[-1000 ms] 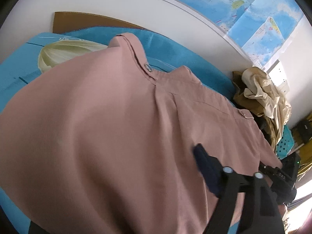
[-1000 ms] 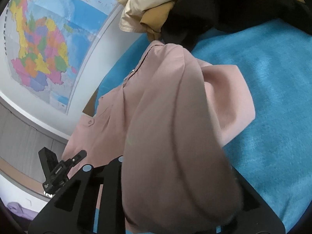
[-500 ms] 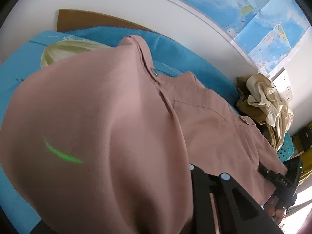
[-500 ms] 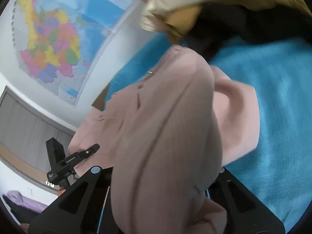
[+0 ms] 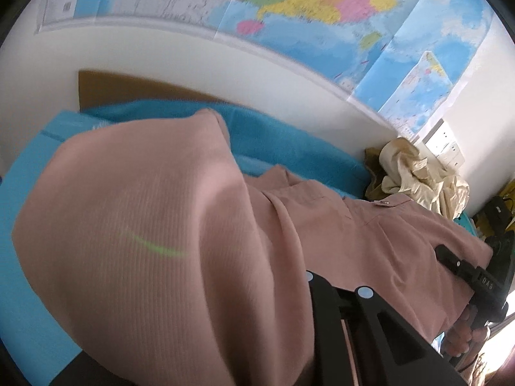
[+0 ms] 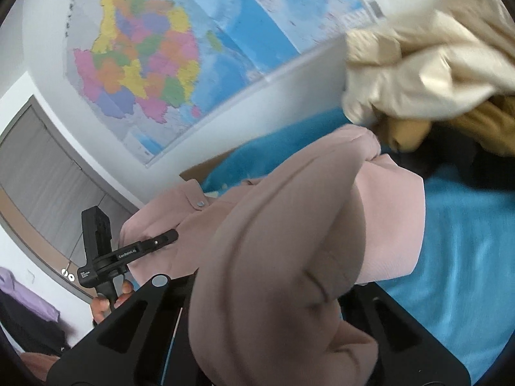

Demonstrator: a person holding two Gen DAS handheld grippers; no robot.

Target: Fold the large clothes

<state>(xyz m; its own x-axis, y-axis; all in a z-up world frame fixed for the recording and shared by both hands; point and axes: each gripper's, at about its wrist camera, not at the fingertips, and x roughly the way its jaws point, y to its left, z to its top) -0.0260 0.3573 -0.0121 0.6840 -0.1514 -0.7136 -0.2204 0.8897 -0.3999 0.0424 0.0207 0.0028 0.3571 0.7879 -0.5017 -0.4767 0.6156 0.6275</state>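
A large pink buttoned garment [image 5: 145, 225] lies spread on a blue bed cover [image 5: 289, 148]. Its near edge is lifted off the cover in two bunches. My left gripper [image 5: 302, 292] has its jaws closing with a fold of the pink cloth pinched between them; the cloth drapes over and hides one finger. In the right wrist view the pink garment [image 6: 273, 225] bulges up between the fingers of my right gripper [image 6: 264, 289], which is shut on it. The left gripper [image 6: 170, 236] also shows there, held by a hand, its tips at the cloth's edge.
A heap of cream, tan and black clothes [image 5: 415, 170] sits at the cover's far right corner, close above the right gripper in its own view [image 6: 418, 64]. A wall with a large map [image 5: 305, 6] runs behind. A brown headboard [image 5: 128, 87] shows at left.
Both grippers have risen, lifting the pink cloth's near edge off the blue cover. The left jaws closed on the cloth. More wall and map fill both views.
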